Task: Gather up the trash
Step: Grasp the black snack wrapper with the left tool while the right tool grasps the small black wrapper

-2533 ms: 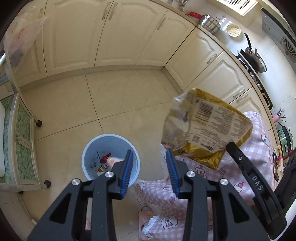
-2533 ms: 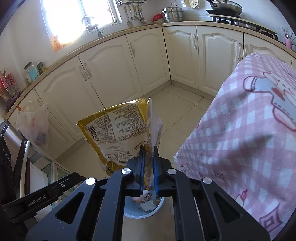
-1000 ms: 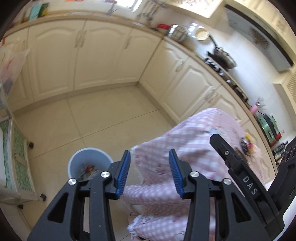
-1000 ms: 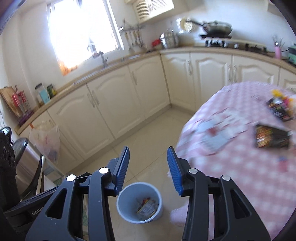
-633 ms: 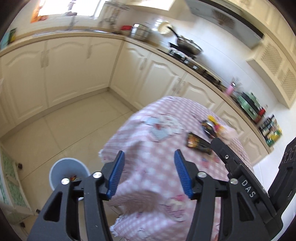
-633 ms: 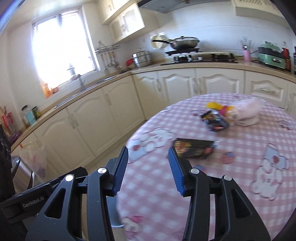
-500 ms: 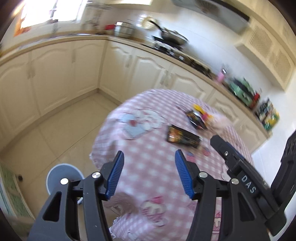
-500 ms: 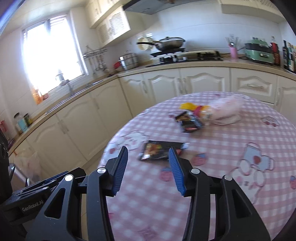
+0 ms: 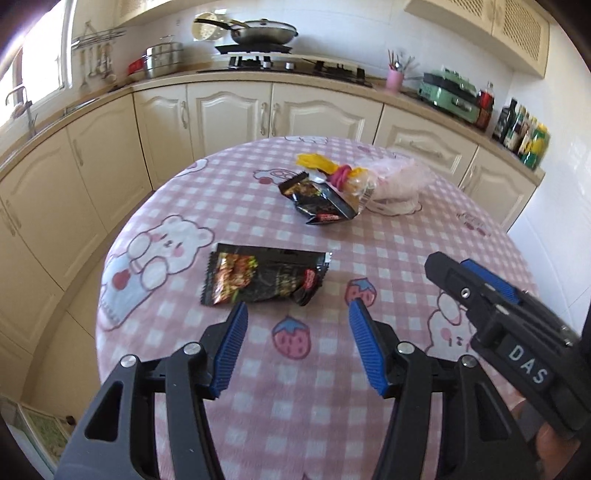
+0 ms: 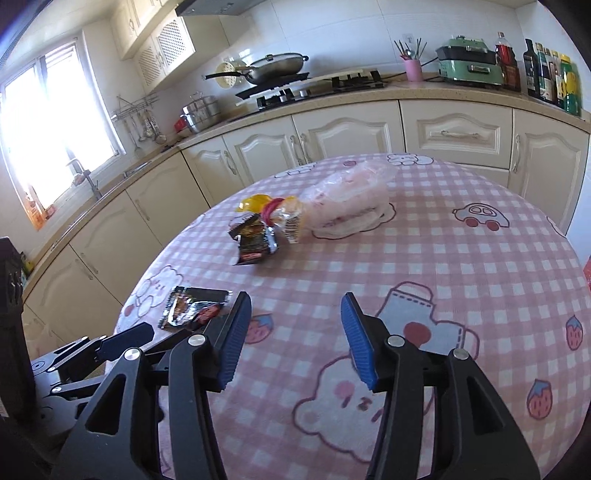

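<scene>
A flat black snack wrapper [image 9: 264, 276] lies on the pink checked tablecloth [image 9: 258, 362], just beyond my open, empty left gripper [image 9: 297, 317]. It also shows in the right wrist view [image 10: 195, 307]. Farther back lie a second black wrapper [image 9: 319, 201], yellow and red trash [image 9: 332, 168] and a clear plastic bag [image 9: 391, 181]. In the right wrist view these are the wrapper [image 10: 255, 242] and the bag [image 10: 347, 199]. My right gripper [image 10: 291, 314] is open and empty over the table; it shows at the right of the left wrist view [image 9: 480, 291].
Cream kitchen cabinets [image 9: 229, 110] curve behind the round table. The counter holds a stove with a pan [image 9: 262, 33], pots, a pink utensil cup [image 9: 394, 79], a green appliance [image 9: 448, 92] and bottles [image 9: 524, 129]. Floor drops off past the table's left edge.
The right gripper let go of the yellow bag over the blue bin. Both grippers then swung up from the bin to the table; the black wrapper is now close before the left gripper.
</scene>
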`<state>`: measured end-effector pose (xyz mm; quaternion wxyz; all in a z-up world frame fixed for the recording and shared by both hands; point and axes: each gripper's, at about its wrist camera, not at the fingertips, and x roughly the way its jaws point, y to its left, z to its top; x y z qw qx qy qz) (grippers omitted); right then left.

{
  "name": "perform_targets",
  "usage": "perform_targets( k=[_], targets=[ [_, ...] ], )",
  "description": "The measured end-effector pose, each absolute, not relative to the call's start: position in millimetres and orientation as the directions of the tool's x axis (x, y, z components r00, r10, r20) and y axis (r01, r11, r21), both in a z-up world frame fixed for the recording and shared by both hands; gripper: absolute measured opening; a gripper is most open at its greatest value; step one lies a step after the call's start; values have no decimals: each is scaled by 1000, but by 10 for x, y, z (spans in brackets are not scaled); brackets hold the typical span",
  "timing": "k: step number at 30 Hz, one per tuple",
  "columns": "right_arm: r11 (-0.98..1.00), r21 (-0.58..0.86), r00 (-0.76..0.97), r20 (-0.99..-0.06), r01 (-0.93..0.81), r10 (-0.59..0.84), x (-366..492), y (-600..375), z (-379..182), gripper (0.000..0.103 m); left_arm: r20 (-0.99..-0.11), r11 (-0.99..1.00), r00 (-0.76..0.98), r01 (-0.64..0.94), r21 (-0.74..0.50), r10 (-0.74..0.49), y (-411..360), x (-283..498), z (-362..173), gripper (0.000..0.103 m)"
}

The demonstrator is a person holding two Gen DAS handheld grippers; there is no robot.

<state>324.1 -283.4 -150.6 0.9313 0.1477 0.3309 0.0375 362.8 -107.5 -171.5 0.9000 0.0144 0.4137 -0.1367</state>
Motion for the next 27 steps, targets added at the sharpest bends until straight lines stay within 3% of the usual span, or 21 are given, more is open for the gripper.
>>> perform_targets(
  k=[9, 11, 12, 14, 16, 27],
  targets=[
    [956, 294, 728, -659, 19, 188, 3569, -2884, -1606, 50, -767, 970, 619, 243, -20, -171, -1153, 3961, -1901, 53],
    [956, 292, 717, -668, 7, 199, 3653, -2837, -1619, 50, -760, 964, 615, 258, -59, -212, -1108, 4013, -1892, 37],
    [956, 294, 714, -670, 2, 204, 3687, -2816, -1625, 50, -757, 963, 612, 258, -82, -229, -1076, 4035, -1887, 35],
    [949, 315, 701, -674, -12, 233, 3774, -2768, -1642, 50, -745, 960, 615, 252, -126, -259, -1008, 4081, -1877, 11],
    [947, 321, 694, -678, -16, 241, 3856, -2712, -1652, 50, -737, 959, 619, 238, -154, -272, -936, 4122, -1876, 6],
    [913, 409, 658, -690, 11, 301, 4335, -2570, -1698, 52, -673, 945, 671, 149, -290, -312, -377, 4314, -1755, 4]
  ],
)
